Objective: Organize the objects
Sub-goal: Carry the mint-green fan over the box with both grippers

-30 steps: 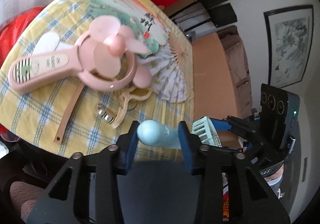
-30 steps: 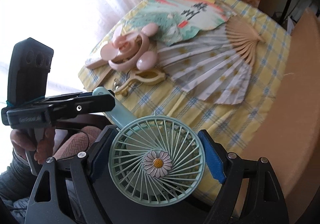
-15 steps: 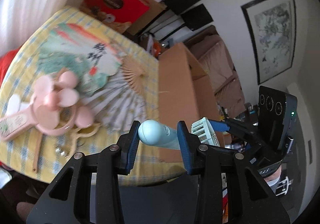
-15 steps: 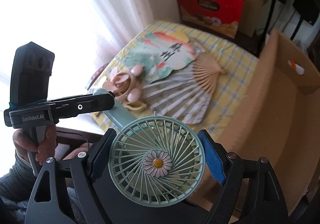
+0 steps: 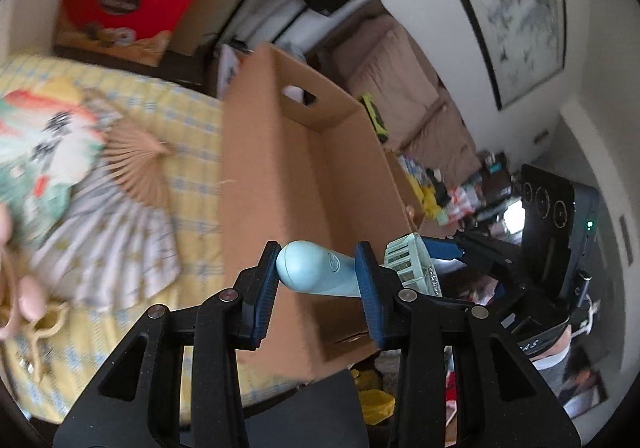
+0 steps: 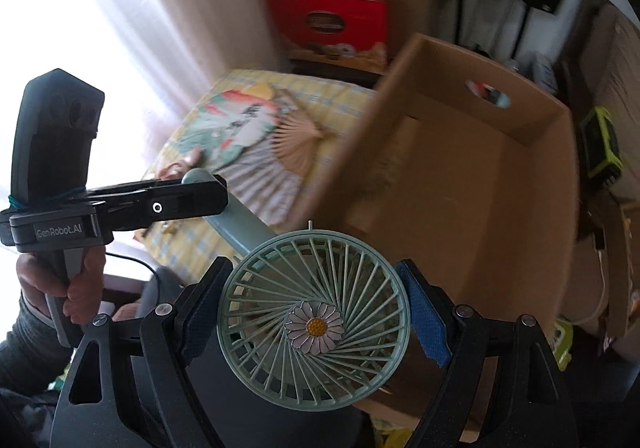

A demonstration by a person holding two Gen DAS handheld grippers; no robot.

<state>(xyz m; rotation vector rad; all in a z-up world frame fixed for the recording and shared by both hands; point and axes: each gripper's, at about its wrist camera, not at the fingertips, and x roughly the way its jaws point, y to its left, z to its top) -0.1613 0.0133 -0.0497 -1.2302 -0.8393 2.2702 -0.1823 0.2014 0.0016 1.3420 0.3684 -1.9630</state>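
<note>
A mint-green handheld fan is carried in the air between both grippers. My left gripper [image 5: 317, 253] is shut on its rounded handle [image 5: 320, 276]. My right gripper [image 6: 314, 268] is shut on its round grille head [image 6: 280, 288], which bears a daisy badge. In the right wrist view the left gripper [image 6: 200, 200] clamps the handle at the left, with a hand around its grip. An open brown cardboard box [image 5: 304, 184] with nothing visible inside stands just beyond the fan, and the fan's head hangs over its near edge [image 6: 500, 184].
A yellow checked tablecloth [image 5: 192, 120] lies left of the box, with a white folding fan [image 5: 120, 216], a painted paper fan [image 5: 36, 144] and a pink handheld fan [image 5: 24, 296] on it. A red gift box [image 5: 120, 8] stands behind the table. Sofa and clutter lie right.
Both grippers have lifted the green fan up and away from the table toward the cardboard box. The box now fills the middle of both views and the table has slid off to the left.
</note>
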